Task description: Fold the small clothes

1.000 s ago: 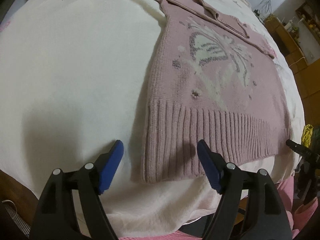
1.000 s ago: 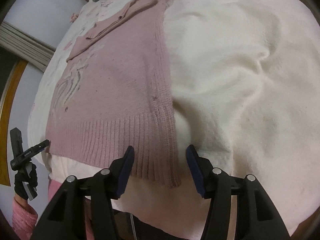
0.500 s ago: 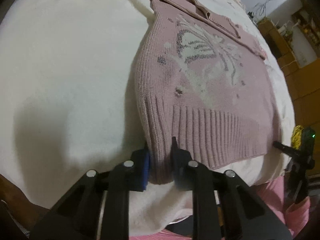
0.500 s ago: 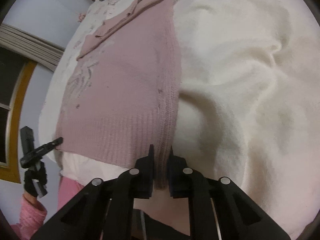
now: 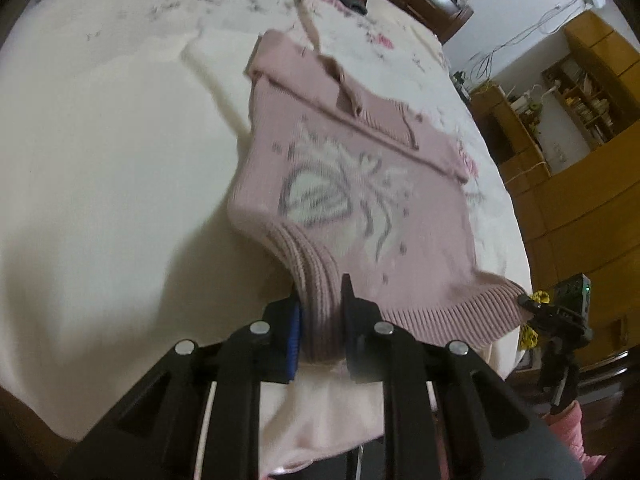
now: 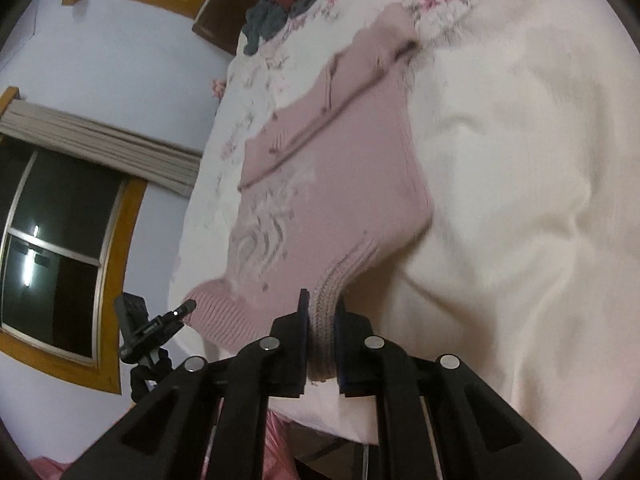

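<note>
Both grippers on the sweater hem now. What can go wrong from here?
1. The left gripper and right gripper each pinch only a bunched corner of the ribbed hem of the sweater; stretchy knit may slip out mid-lift.
2. The hem sags between the two grips, so the fold may land crooked.
3. The collar already lies rumpled; folding over it may trap creases.

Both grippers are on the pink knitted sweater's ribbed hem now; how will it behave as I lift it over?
The pink knitted sweater is probably floppy: its hem sags between the left gripper and the right gripper. The thick ribbing bunched in both likely holds without slipping. Its far collar may drag on the cream blanket.
</note>
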Motion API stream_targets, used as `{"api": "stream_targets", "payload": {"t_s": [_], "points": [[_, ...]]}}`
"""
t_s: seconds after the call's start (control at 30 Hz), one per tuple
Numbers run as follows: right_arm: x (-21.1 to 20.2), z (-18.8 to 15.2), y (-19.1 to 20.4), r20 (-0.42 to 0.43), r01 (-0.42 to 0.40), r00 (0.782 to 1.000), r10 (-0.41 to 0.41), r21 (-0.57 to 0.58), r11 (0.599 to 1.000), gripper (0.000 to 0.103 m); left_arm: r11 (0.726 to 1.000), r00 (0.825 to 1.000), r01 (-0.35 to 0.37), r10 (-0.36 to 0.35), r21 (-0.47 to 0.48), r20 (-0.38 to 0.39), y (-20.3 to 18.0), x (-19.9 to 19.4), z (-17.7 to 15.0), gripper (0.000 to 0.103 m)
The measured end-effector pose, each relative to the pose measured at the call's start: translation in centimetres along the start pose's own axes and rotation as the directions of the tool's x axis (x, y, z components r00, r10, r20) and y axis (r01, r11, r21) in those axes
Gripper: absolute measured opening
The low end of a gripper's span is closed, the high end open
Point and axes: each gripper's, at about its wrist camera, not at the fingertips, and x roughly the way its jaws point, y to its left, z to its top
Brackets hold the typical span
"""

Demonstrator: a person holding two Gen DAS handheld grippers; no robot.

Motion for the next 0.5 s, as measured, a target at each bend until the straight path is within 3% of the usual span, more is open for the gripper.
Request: {"api": "stream_targets", "payload": {"t_s": [0.23,0.5], "points": [[0.8,5.4,-0.9,0.007,0.007,1.000,-0.007,0.050,0.999,0.010,0.998,0.999,0.013,-0.011,-0.067,0.034,1.1,1.5,4.9,0.016],[4.8,10.8,-3.0,-0.036,0.026,0.999,-0.021,0.132,0.991,0.010,0.992,0.999,-0.042,0.042,-0.116,-0.006,2.4,6.3,9.7,0.016]]}}
